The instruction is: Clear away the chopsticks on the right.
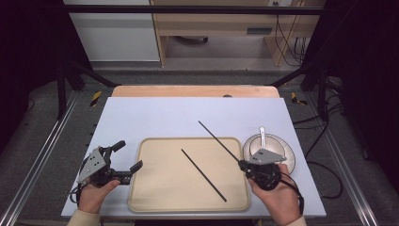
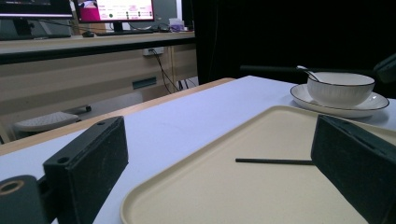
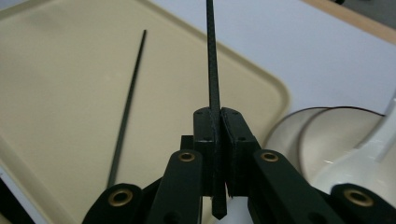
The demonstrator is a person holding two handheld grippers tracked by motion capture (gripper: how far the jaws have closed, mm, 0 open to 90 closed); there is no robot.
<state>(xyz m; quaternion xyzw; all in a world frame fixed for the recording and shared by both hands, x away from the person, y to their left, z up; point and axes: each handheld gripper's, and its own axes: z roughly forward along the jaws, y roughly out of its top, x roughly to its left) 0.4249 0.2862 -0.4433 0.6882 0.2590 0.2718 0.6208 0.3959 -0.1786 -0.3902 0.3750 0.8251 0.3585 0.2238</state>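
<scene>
Held chopstick: thin, black, straight, pinched near its butt end between the pressed-together jaws of the right gripper, a short stub poking out below the pads; the long shaft runs up and away over the tray's right edge and the table beyond. Judged light, stiff and smooth, so likely to pivot or slip in a two-pad pinch; a hold nearer mid-length would probably steady it, and the end grip leaves a long lever. Second chopstick lies flat and diagonal on the beige tray, apart from the held one. It sits low on the surface, so picking it up looks fiddly; the raised tray rim may get in the way. Left gripper: jaws wide, holding nothing, at the tray's left edge. Just right of the tray, a white bowl on a saucer, a spoon in it, fragile, close beside the right hand. All on a pale table.
</scene>
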